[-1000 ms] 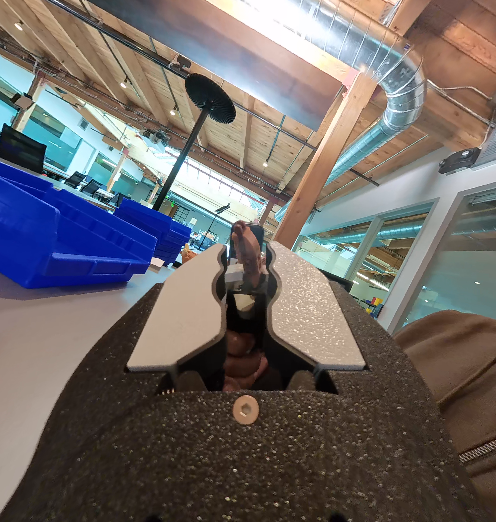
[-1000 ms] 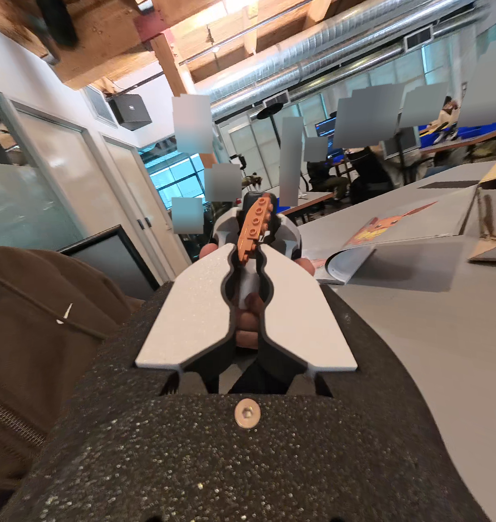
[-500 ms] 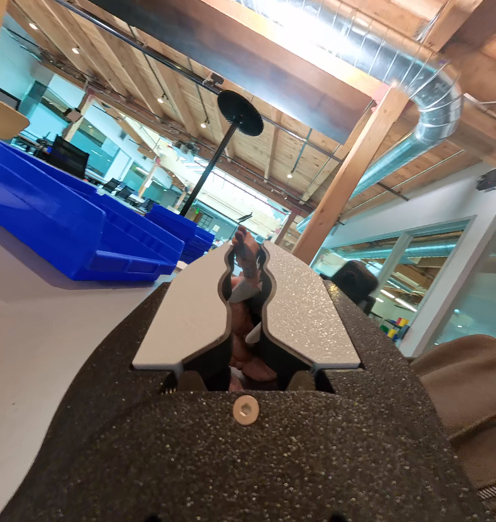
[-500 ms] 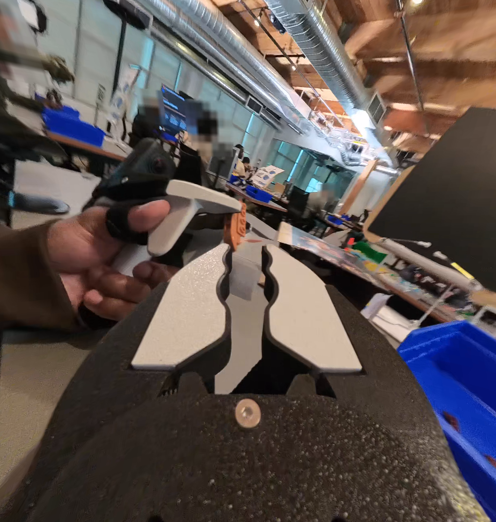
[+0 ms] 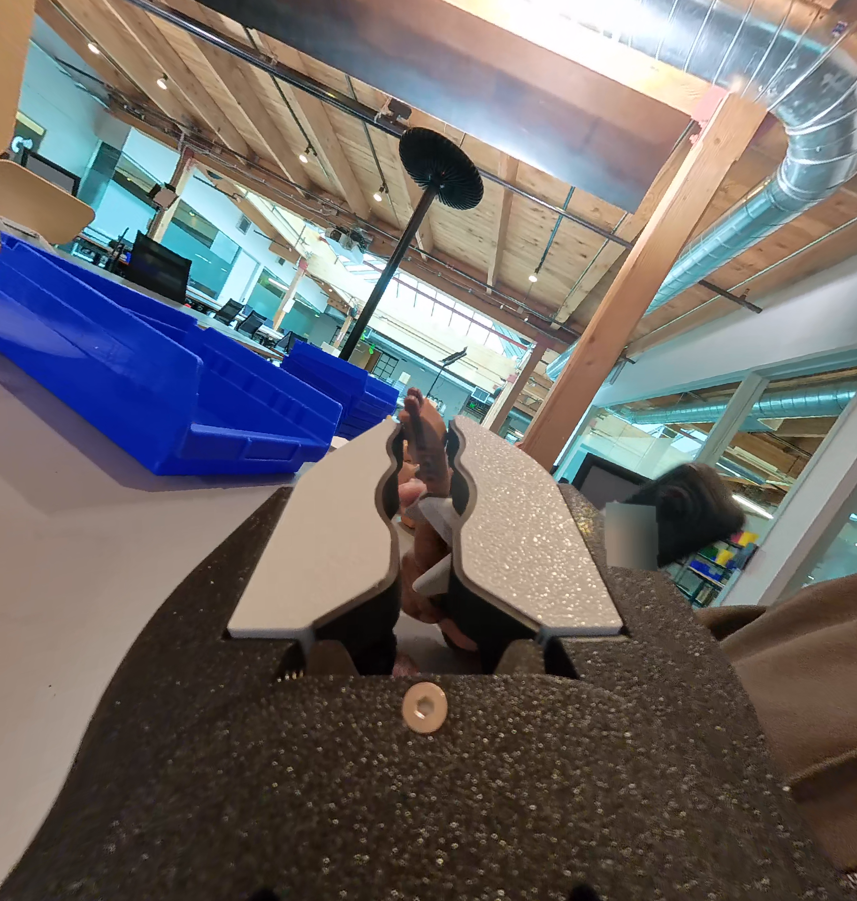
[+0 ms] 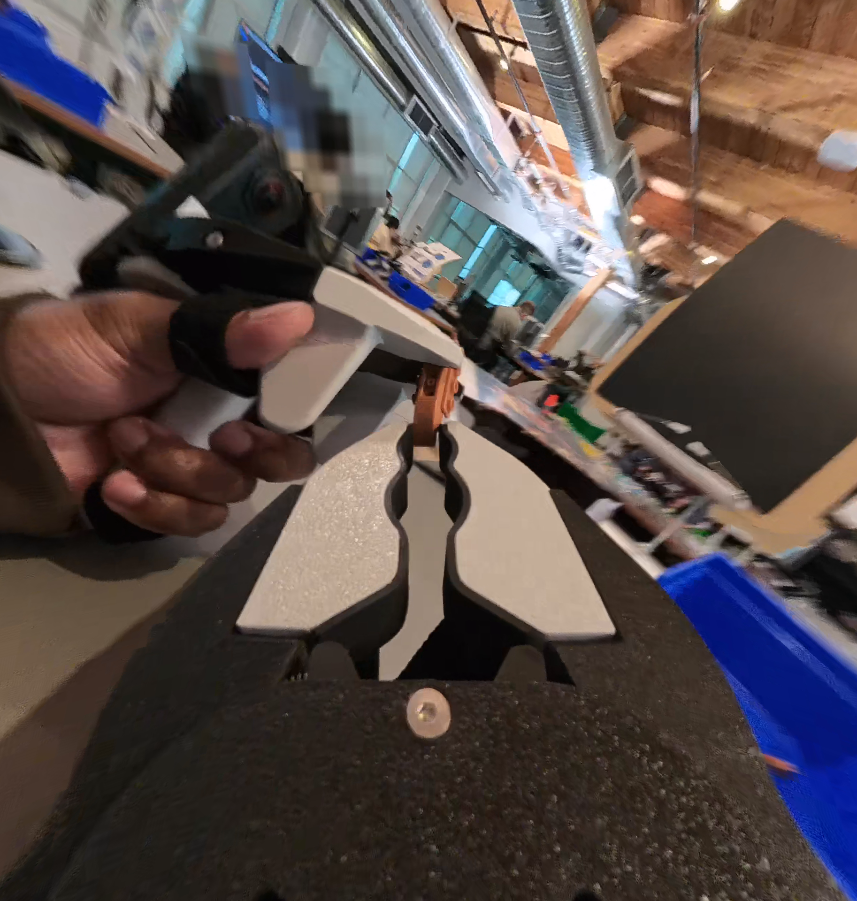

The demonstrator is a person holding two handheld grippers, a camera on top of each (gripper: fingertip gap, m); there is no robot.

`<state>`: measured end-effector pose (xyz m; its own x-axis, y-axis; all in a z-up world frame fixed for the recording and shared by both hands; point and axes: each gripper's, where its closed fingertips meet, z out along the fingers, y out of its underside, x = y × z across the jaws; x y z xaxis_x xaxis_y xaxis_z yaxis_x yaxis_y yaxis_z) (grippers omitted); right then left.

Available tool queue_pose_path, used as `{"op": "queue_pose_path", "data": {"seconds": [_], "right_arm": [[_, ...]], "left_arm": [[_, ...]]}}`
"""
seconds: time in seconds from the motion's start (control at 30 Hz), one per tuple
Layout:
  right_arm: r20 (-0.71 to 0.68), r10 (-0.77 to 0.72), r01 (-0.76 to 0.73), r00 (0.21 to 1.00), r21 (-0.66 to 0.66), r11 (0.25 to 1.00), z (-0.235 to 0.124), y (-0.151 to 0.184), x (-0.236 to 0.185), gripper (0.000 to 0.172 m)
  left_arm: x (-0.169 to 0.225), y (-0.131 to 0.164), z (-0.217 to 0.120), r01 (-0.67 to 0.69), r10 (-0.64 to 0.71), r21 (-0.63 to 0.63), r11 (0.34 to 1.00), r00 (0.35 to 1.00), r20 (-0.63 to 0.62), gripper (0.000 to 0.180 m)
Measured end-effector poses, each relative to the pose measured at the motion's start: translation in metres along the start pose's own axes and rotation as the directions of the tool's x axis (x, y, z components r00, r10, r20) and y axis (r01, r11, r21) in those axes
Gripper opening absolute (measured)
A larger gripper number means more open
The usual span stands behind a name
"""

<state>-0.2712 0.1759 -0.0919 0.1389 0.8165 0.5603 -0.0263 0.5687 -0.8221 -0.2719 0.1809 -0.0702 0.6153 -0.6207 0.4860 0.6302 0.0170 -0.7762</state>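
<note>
Brown brick piece (image 5: 424, 451): lower part hidden between the left hand-held gripper's fingers.
Blue bin (image 6: 777, 682): blurred, cut off by the right edge.
Sleeve (image 5: 807, 682): cut off at the right edge.
Background desks (image 6: 660, 463): blurred beyond telling.

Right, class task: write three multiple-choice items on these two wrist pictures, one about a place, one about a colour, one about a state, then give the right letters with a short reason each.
1. Where do the bins stand in the left wrist view?
A. on the grey table, left of the gripper
B. on the floor
C. on a shelf at the right

2. What colour is the studded piece at the right gripper's tips?
A. green
B. orange-brown
C. white

3. How do the left gripper's fingers stand?
A. spread wide on air
B. closed about a brown piece
C. out of view

Answers: 1 A, they sit on the tabletop at the left. 2 B, its surface is plainly orange-brown. 3 B, the piece sits between the near-shut tips.
</note>
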Motion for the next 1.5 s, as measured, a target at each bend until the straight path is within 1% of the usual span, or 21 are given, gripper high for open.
{"op": "queue_pose_path", "data": {"seconds": [0.07, 0.1, 0.17, 0.23, 0.27, 0.33, 0.37, 0.4, 0.43, 0.47, 0.5, 0.53, 0.6, 0.7, 0.73, 0.8, 0.87, 0.93, 1.07, 1.17, 1.5], "right_arm": [[0.109, 0.199, -0.204, 0.974, 0.031, 0.979, -0.003, -0.002, 0.000, 0.009], [0.182, 0.313, -0.324, 0.932, 0.036, 0.945, -0.004, -0.003, 0.000, 0.009], [0.317, 0.512, -0.547, 0.798, 0.026, 0.837, -0.008, -0.009, 0.000, 0.008], [0.423, 0.627, -0.690, 0.654, -0.007, 0.724, -0.011, -0.013, -0.001, 0.008], [0.453, 0.657, -0.726, 0.602, -0.032, 0.687, -0.012, -0.014, -0.003, 0.008], [0.491, 0.681, -0.755, 0.543, -0.069, 0.652, -0.012, -0.014, -0.007, 0.008], [0.507, 0.686, -0.765, 0.521, -0.078, 0.639, -0.013, -0.016, -0.009, 0.008], [0.514, 0.694, -0.775, 0.504, -0.086, 0.626, -0.013, -0.016, -0.010, 0.008], [0.516, 0.700, -0.781, 0.493, -0.092, 0.618, -0.012, -0.016, -0.009, 0.008], [0.516, 0.703, -0.784, 0.489, -0.093, 0.614, -0.012, -0.016, -0.009, 0.008], [0.506, 0.702, -0.779, 0.501, -0.090, 0.621, -0.012, -0.015, -0.008, 0.008], [0.480, 0.693, -0.761, 0.537, -0.079, 0.644, -0.010, -0.012, -0.008, 0.008], [0.402, 0.634, -0.681, 0.661, -0.034, 0.731, -0.008, -0.008, -0.004, 0.009], [0.241, 0.448, -0.471, 0.861, 0.046, 0.881, -0.008, -0.005, 0.004, 0.014], [0.192, 0.372, -0.388, 0.908, 0.055, 0.920, -0.007, -0.004, 0.005, 0.015], [0.124, 0.222, -0.228, 0.967, 0.038, 0.973, -0.005, 0.000, 0.002, 0.018], [0.089, 0.111, -0.112, 0.990, 0.000, 0.994, -0.002, 0.006, -0.003, 0.021], [0.072, 0.052, -0.051, 0.996, -0.025, 0.998, 0.000, 0.009, -0.005, 0.023], [0.024, 0.004, -0.004, 1.000, -0.030, 1.000, 0.000, 0.010, 0.000, 0.016], [0.024, -0.040, 0.041, 0.999, -0.045, 0.998, 0.001, 0.013, -0.002, 0.009], [-0.011, -0.144, 0.143, 0.989, -0.079, 0.987, 0.002, 0.016, -0.002, 0.007]], "left_arm": [[0.005, -0.001, 0.001, 0.002, -0.002, 0.007, 1.000, 1.000, -0.031, 0.018], [0.007, -0.001, 0.001, 0.004, -0.004, 0.012, 1.000, 0.999, -0.044, 0.021], [0.011, 0.000, 0.002, 0.014, -0.013, 0.010, 1.000, 0.998, -0.068, 0.026], [0.012, 0.003, 0.004, 0.023, -0.024, -0.009, 1.000, 0.997, -0.078, 0.031], [0.012, 0.005, 0.006, 0.022, -0.024, -0.023, 1.000, 0.997, -0.080, 0.034], [0.015, 0.010, 0.007, 0.016, -0.020, -0.045, 0.999, 0.995, -0.094, 0.036], [0.017, 0.010, 0.008, 0.012, -0.017, -0.049, 0.999, 0.995, -0.102, 0.033], [0.018, 0.010, 0.007, 0.005, -0.010, -0.044, 0.999, 0.994, -0.112, 0.023], [0.020, 0.009, 0.006, 0.004, -0.009, -0.042, 0.999, 0.992, -0.127, 0.018], [0.020, 0.009, 0.005, 0.010, -0.016, -0.049, 0.999, 0.991, -0.131, 0.018], [0.018, 0.010, 0.005, 0.018, -0.025, -0.055, 0.998, 0.992, -0.124, 0.018], [0.015, 0.010, 0.005, 0.025, -0.031, -0.058, 0.998, 0.994, -0.108, 0.018], [0.009, 0.008, 0.002, 0.050, -0.054, -0.049, 0.998, 0.995, -0.078, 0.018], [0.000, 0.002, -0.002, 0.103, -0.103, -0.018, 0.995, 0.993, -0.053, 0.017], [-0.003, 0.003, -0.002, 0.118, -0.119, -0.022, 0.993, 0.992, -0.037, 0.017], [-0.009, 0.006, -0.002, 0.144, -0.144, -0.033, 0.989, 0.990, -0.010, 0.017], [-0.010, 0.006, -0.002, 0.157, -0.158, -0.039, 0.987, 0.987, -0.010, 0.017], [-0.011, 0.008, -0.002, 0.160, -0.161, -0.050, 0.986, 0.987, -0.004, 0.018], [-0.012, 0.013, 0.000, 0.175, -0.175, -0.075, 0.982, 0.984, 0.001, 0.018], [-0.013, 0.014, 0.000, 0.183, -0.183, -0.086, 0.979, 0.983, 0.007, 0.017], [-0.015, 0.016, 0.000, 0.206, -0.205, -0.094, 0.974, 0.978, 0.018, 0.017]]}}
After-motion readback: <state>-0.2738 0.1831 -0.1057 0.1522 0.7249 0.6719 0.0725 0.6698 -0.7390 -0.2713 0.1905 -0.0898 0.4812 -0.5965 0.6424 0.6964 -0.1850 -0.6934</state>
